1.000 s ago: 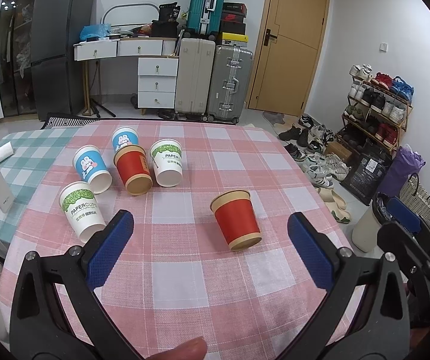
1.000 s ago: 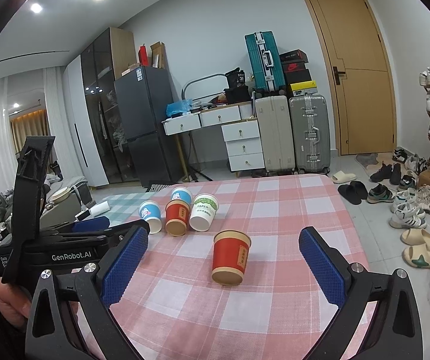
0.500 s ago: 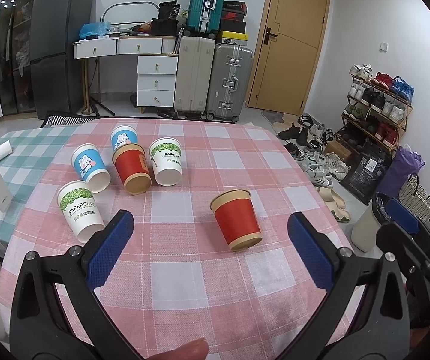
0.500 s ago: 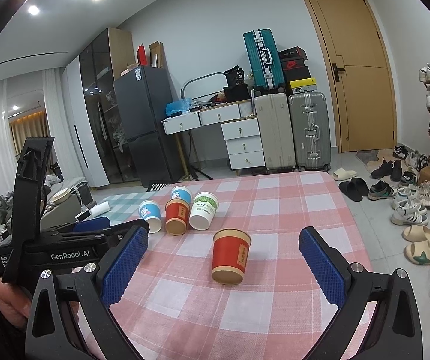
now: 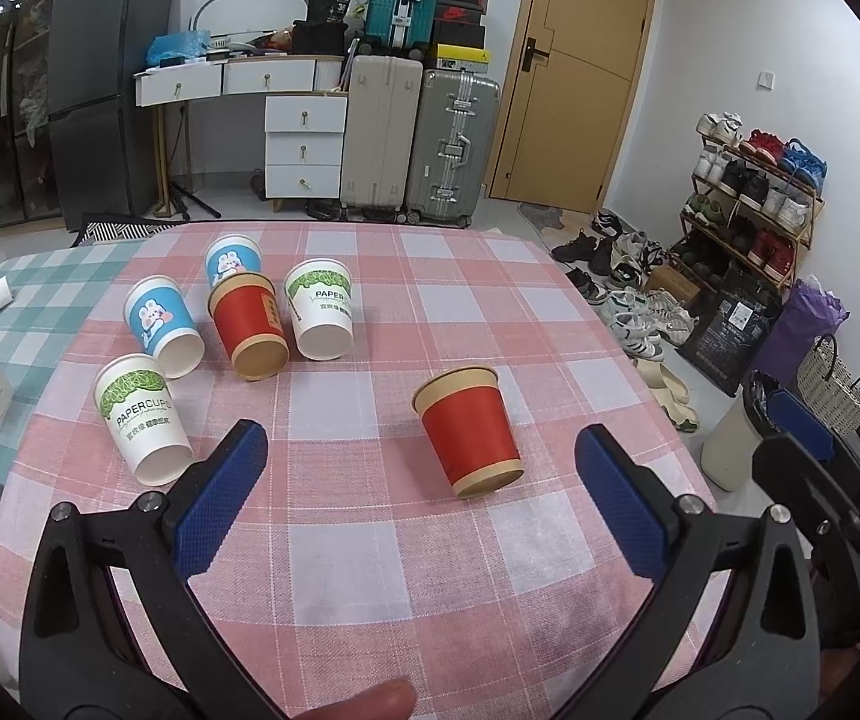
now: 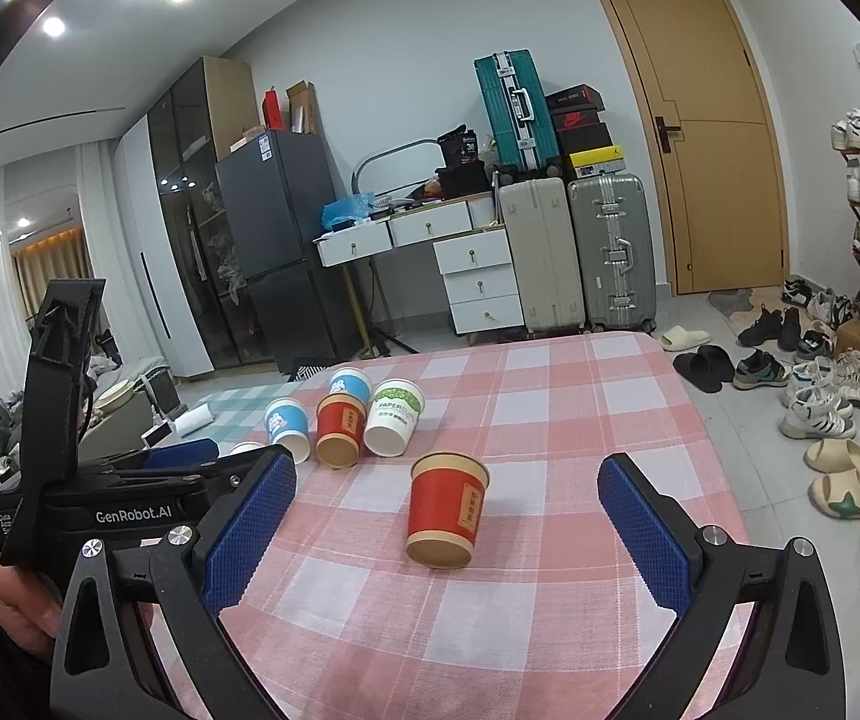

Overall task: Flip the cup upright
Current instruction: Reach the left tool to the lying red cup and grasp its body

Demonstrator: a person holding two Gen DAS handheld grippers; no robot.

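Six paper cups on pink-and-white checked tablecloth [image 5: 369,540] in left wrist view. Lone red paper cup with kraft rims [image 5: 469,429] stands inverted, mouth down, apart from five-cup cluster [image 5: 249,318] at far left. Left gripper [image 5: 420,504] spread wide, blue pads empty, hovering short of red cup.

Right wrist view: same red cup [image 6: 445,507] centred ahead between pads. Right gripper [image 6: 448,540] wide open, nothing held. Left gripper body visible at left edge, hand [image 6: 15,612] beneath.

Home living room: fridge [image 5: 108,78], stacked suitcases [image 5: 417,138], shoe rack [image 5: 754,204], checked tablecloth [image 5: 369,528].
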